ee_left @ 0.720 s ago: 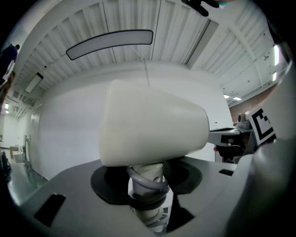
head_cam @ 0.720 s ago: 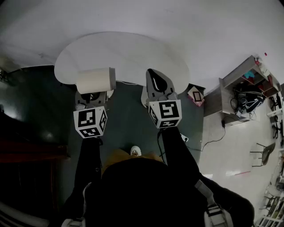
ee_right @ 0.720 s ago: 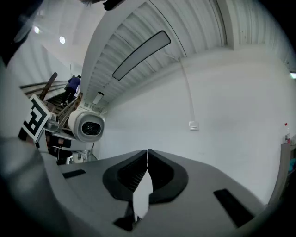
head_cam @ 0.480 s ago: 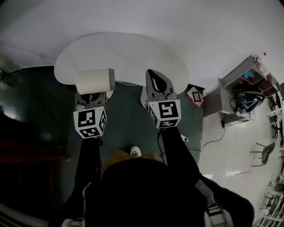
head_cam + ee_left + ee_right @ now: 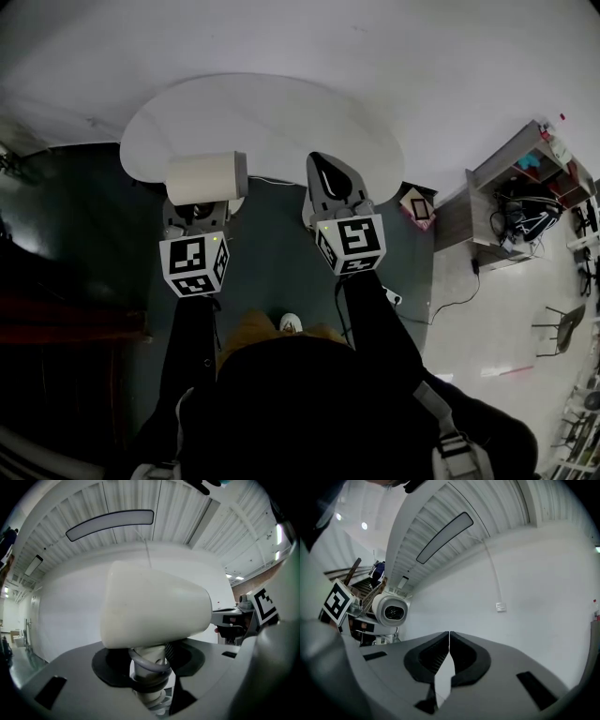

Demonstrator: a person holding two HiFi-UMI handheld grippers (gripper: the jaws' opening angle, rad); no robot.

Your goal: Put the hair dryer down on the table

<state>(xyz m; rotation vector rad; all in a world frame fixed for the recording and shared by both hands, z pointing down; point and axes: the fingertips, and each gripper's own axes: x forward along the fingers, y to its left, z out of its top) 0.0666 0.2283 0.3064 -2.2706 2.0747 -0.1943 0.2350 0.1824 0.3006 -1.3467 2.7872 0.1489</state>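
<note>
Jaws of my left gripper pinch the hair dryer by its handle, just under the cream barrel. My right gripper is pressed together on nothing. The dryer hangs level at the near edge of the white table, not yet set down. I judge it top-heavy, rigid and smooth-shelled, so the handle is the safest place to hold

We see the hair dryer cream-white, its cord pale grey. Left claw: grey body, black pads. Right claw: same grey w/ black pads. Marker cubes: black-&-white squares. Counter plain white. Floor dark grey-green. Our sleeves black.
</note>
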